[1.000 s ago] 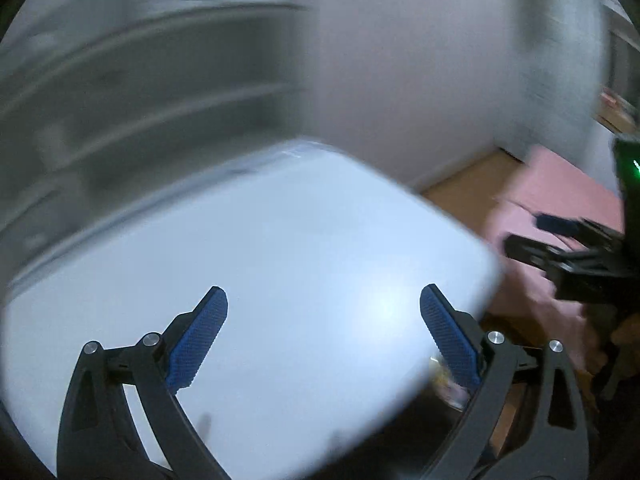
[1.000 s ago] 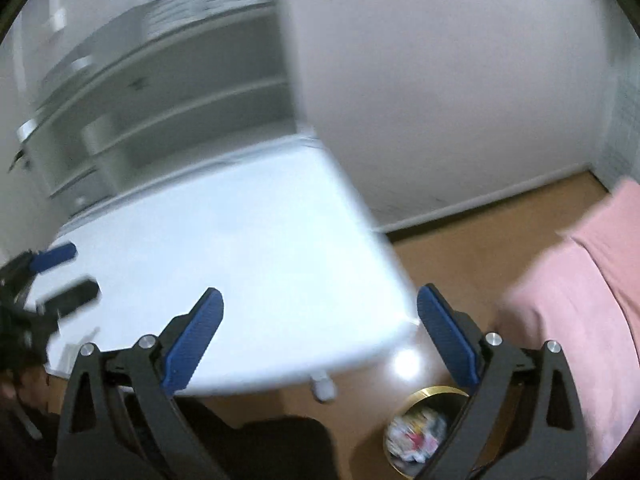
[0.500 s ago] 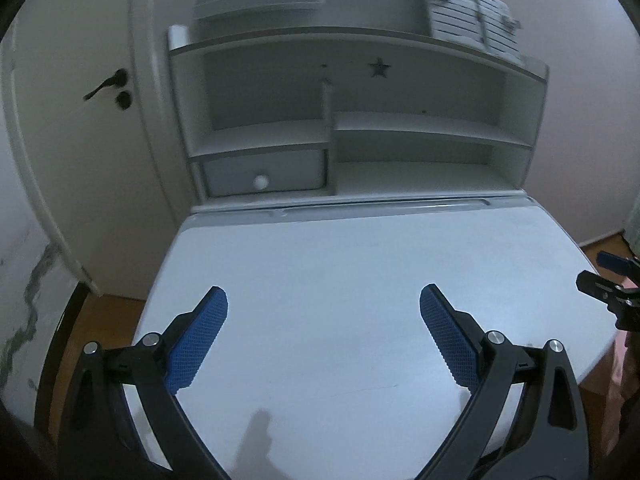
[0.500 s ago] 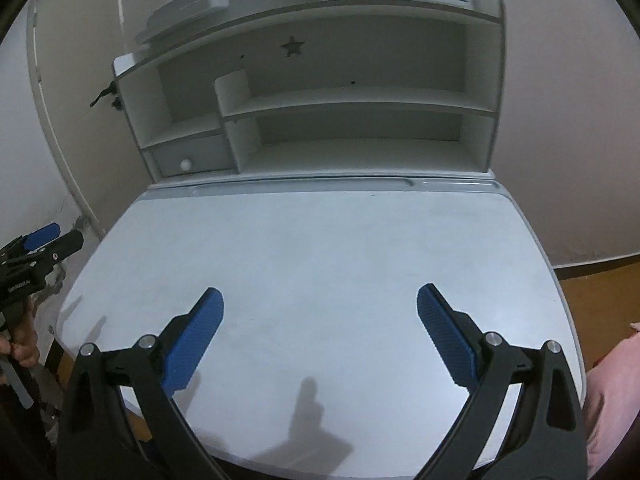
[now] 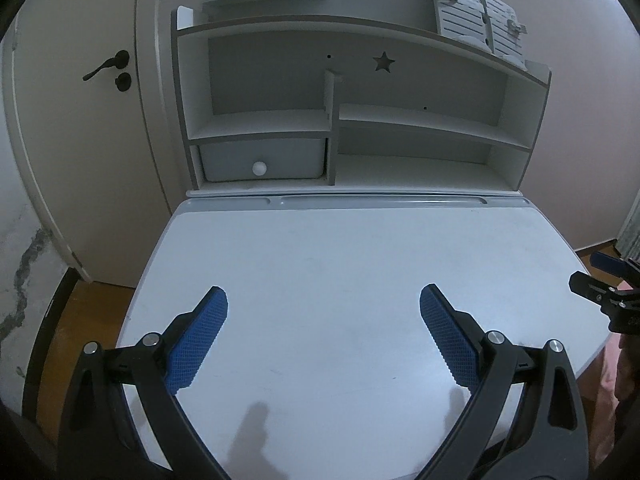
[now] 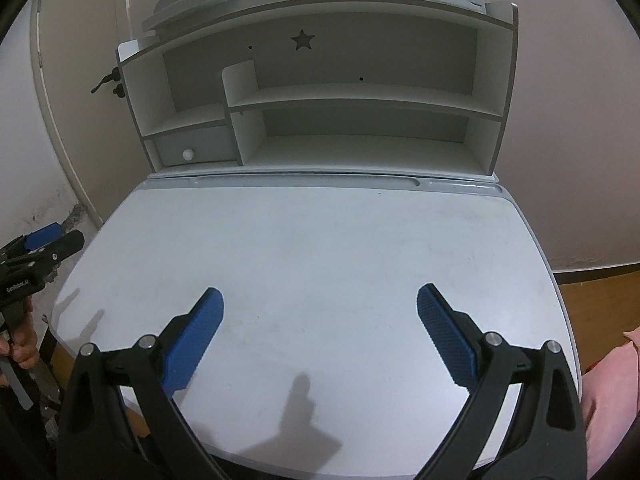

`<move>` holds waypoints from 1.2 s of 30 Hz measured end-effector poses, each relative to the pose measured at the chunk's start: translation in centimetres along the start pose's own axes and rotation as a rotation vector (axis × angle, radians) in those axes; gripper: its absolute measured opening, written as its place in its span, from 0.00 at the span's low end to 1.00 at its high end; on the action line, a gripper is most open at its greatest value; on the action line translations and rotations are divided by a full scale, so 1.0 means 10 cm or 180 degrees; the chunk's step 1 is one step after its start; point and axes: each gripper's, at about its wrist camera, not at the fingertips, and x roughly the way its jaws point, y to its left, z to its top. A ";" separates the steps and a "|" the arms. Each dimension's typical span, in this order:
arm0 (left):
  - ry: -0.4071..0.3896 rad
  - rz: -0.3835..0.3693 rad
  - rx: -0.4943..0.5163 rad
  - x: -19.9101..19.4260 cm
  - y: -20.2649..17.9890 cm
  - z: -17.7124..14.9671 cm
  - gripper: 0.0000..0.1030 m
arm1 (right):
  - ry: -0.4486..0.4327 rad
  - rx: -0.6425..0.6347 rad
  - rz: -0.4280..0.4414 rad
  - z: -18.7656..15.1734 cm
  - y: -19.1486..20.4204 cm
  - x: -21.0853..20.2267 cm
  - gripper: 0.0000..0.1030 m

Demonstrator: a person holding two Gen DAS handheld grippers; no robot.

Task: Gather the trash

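My left gripper (image 5: 323, 312) is open and empty, held above the near half of a white desk top (image 5: 340, 248). My right gripper (image 6: 320, 314) is also open and empty above the same desk top (image 6: 320, 240). No trash shows on the desk in either view. The right gripper also shows at the right edge of the left wrist view (image 5: 600, 280). The left gripper shows at the left edge of the right wrist view (image 6: 44, 246). The bin is out of view.
A white hutch with shelves (image 5: 400, 120) and a small drawer (image 5: 260, 160) stands at the back of the desk. A door with a black handle (image 5: 106, 66) is at the left. Pink fabric (image 6: 616, 380) lies at the right, by wooden floor (image 6: 596, 280).
Both grippers swung from the right side of the room, where a bin with trash stood on the floor, round to face the desk and hutch. Both stayed open.
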 end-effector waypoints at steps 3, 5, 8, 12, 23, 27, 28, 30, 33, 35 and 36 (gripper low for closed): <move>0.0009 -0.0011 0.0015 0.02 -0.02 0.00 0.91 | 0.0009 0.0010 -0.0015 0.00 -0.01 -0.01 0.91; 0.0019 -0.0028 0.0020 0.03 -0.03 0.00 0.91 | 0.0013 0.0012 -0.0037 -0.01 -0.01 -0.01 0.91; 0.0031 -0.0044 0.0032 0.05 -0.05 0.00 0.91 | 0.0022 0.0021 -0.0057 -0.02 -0.02 -0.02 0.91; 0.0044 -0.0066 0.0042 0.07 -0.06 -0.01 0.91 | 0.0036 0.0029 -0.0074 -0.02 -0.03 -0.01 0.91; 0.0082 -0.0096 0.0047 0.09 -0.09 -0.04 0.91 | 0.0039 0.0045 -0.0105 -0.01 -0.02 -0.01 0.91; 0.0085 -0.0096 0.0045 0.08 -0.09 -0.05 0.91 | 0.0035 0.0041 -0.0106 -0.01 -0.01 -0.02 0.91; 0.0084 -0.0100 0.0043 0.08 -0.09 -0.04 0.91 | 0.0034 0.0042 -0.0108 -0.01 -0.01 -0.02 0.91; 0.0085 -0.0099 0.0042 0.08 -0.09 -0.05 0.91 | 0.0036 0.0048 -0.0111 -0.02 -0.01 -0.02 0.91; 0.0077 -0.0103 0.0045 0.08 -0.09 -0.05 0.91 | 0.0027 0.0046 -0.0118 -0.01 -0.01 -0.04 0.91; 0.0083 -0.0102 0.0046 0.08 -0.10 -0.05 0.91 | 0.0020 0.0045 -0.0120 -0.02 -0.01 -0.04 0.91; 0.0084 -0.0105 0.0047 0.08 -0.10 -0.05 0.91 | 0.0018 0.0048 -0.0122 -0.02 -0.01 -0.05 0.91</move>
